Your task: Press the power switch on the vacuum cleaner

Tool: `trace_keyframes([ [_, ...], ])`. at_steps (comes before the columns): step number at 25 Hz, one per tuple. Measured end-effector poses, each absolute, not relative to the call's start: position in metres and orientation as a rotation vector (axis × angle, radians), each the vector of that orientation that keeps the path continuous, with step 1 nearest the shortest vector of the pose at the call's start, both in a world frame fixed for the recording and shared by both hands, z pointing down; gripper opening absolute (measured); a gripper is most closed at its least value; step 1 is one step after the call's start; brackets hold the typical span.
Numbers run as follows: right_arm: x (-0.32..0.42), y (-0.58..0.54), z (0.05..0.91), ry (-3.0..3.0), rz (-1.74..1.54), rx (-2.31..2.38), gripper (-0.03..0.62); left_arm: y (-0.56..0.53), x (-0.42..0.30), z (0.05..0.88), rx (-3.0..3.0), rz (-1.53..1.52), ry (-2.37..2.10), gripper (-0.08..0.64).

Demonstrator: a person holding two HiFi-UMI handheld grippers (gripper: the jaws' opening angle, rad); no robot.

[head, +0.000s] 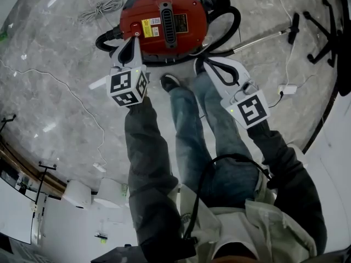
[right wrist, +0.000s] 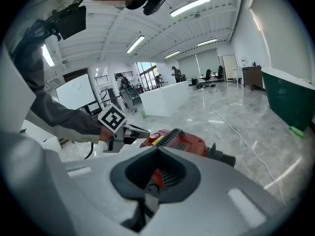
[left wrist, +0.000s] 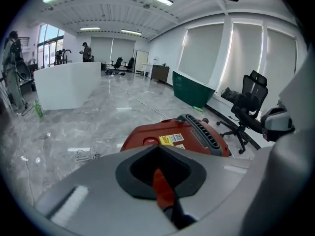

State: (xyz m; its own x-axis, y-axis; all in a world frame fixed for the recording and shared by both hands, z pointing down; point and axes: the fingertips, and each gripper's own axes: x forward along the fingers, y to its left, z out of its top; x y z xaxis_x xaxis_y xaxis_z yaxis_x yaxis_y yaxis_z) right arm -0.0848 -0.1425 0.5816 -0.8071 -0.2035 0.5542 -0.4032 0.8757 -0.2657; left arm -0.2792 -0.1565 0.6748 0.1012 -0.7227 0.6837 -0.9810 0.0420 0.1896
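Observation:
The red canister vacuum cleaner [head: 164, 23] sits on the marble floor just ahead of the person's feet. It has a black vent down its top and yellow and white labels. In the left gripper view the vacuum cleaner [left wrist: 179, 136] shows a round red button [left wrist: 149, 141] beside the yellow label. My left gripper [head: 133, 41] is shut, its tip over the vacuum's near left edge; whether it touches is unclear. My right gripper [head: 207, 64] is shut and empty, a little short of the vacuum's near right side. The right gripper view shows the vacuum cleaner [right wrist: 184, 141] with the left gripper [right wrist: 129, 132] at its left end.
A black hose [head: 233, 26] loops right of the vacuum and joins a metal wand [head: 263, 38]. A coiled cord [head: 100, 9] lies at far left. An office chair base [head: 323, 32] stands at right, a white plug block [head: 286, 88] below it. The person's shoe [head: 170, 82] is close to the vacuum.

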Motion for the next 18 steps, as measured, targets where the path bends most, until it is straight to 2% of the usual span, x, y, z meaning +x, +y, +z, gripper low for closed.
trace_keyframes([
  [9,-0.094,-0.141,0.585,-2.514,0.558,0.434,0.0,-0.163,-0.281,0.686,1.688,0.472,-1.687,0.003],
  [18,-0.097,-0.141,0.591,-2.504,0.575,0.436,0.0,-0.159,-0.275,0.697,1.724,0.606,-1.616,0.003],
])
